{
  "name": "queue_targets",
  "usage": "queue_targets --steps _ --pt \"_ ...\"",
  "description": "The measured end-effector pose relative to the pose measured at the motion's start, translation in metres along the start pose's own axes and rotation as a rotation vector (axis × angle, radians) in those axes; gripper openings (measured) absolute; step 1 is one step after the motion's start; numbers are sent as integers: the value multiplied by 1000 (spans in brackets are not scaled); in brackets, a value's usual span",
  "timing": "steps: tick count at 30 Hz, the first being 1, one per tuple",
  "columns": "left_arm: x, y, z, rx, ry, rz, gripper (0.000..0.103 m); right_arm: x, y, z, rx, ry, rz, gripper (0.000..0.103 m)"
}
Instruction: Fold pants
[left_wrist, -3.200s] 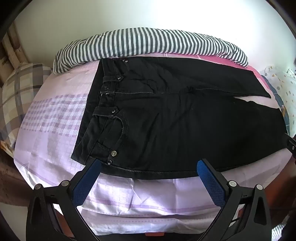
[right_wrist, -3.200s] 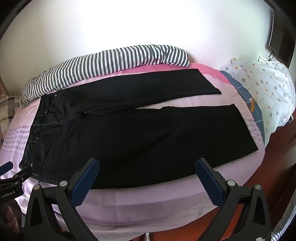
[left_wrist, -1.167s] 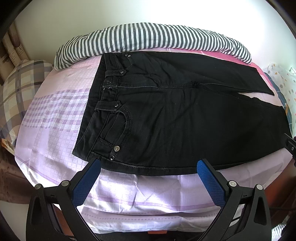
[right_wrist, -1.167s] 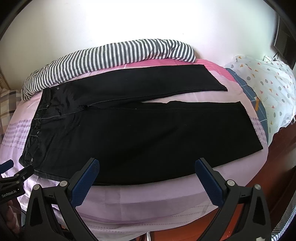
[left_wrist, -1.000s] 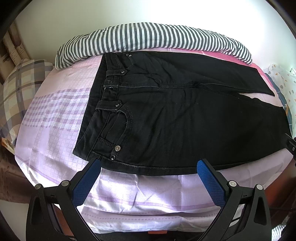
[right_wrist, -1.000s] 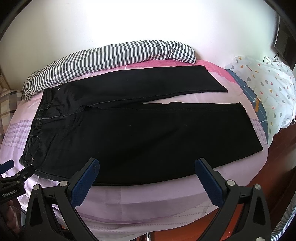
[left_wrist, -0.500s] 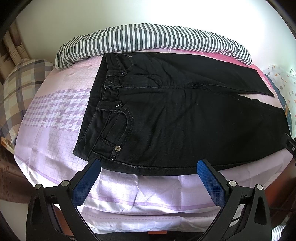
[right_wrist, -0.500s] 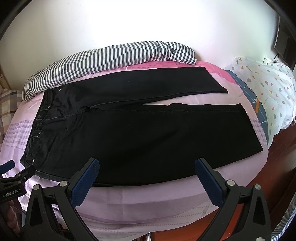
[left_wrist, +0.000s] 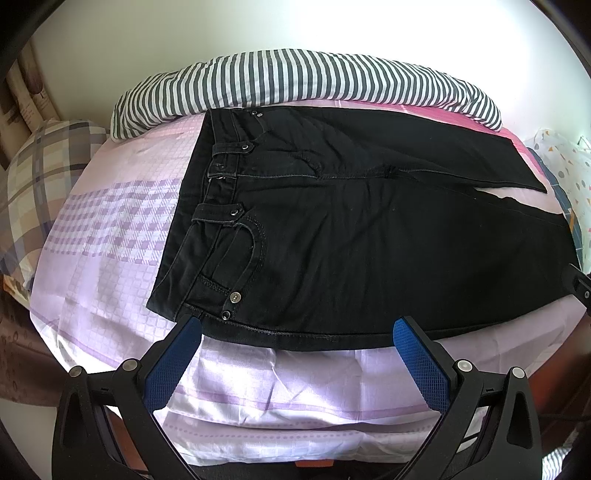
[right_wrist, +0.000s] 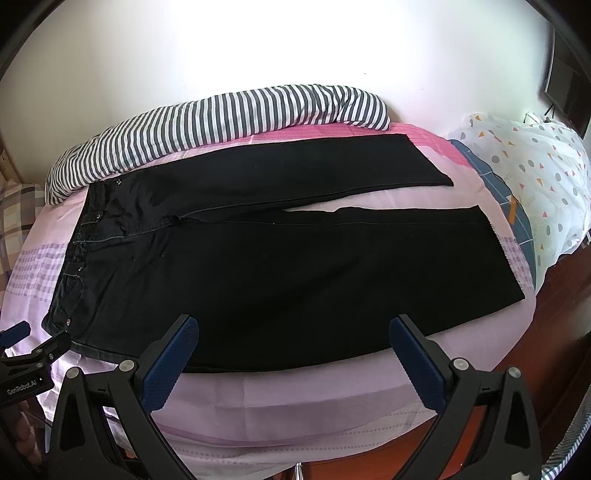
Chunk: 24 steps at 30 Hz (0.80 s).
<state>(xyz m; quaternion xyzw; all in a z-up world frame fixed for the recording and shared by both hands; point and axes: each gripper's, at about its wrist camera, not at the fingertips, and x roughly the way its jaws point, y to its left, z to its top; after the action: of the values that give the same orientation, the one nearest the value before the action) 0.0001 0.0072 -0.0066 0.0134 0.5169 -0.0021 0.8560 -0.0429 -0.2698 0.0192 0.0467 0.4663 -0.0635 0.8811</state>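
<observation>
The left gripper (left_wrist: 295, 332) and the right gripper (right_wrist: 293, 330) are both hovering released, grasping nothing, at the bed's (left_wrist: 110, 295) near edge. The black jeans (right_wrist: 295, 266) are lying flat across the lilac sheet, waistband toward the left, 2 legs spreading rightward. A striped blanket (right_wrist: 221, 118) is lining the far edge.

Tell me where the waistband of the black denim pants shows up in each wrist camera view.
Left wrist: the waistband of the black denim pants runs down the picture left of centre, buttons and pocket rivets visible.
Right wrist: the same waistband sits at the far left, small and foreshortened.
Shared landmark: the grey-and-white striped bolster behind the pants.
</observation>
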Motion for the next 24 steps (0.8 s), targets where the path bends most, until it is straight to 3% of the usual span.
queue_targets --steps 24 --pt "-3 3 4 -7 -32 -20 103 -1 -3 3 4 -17 24 102"
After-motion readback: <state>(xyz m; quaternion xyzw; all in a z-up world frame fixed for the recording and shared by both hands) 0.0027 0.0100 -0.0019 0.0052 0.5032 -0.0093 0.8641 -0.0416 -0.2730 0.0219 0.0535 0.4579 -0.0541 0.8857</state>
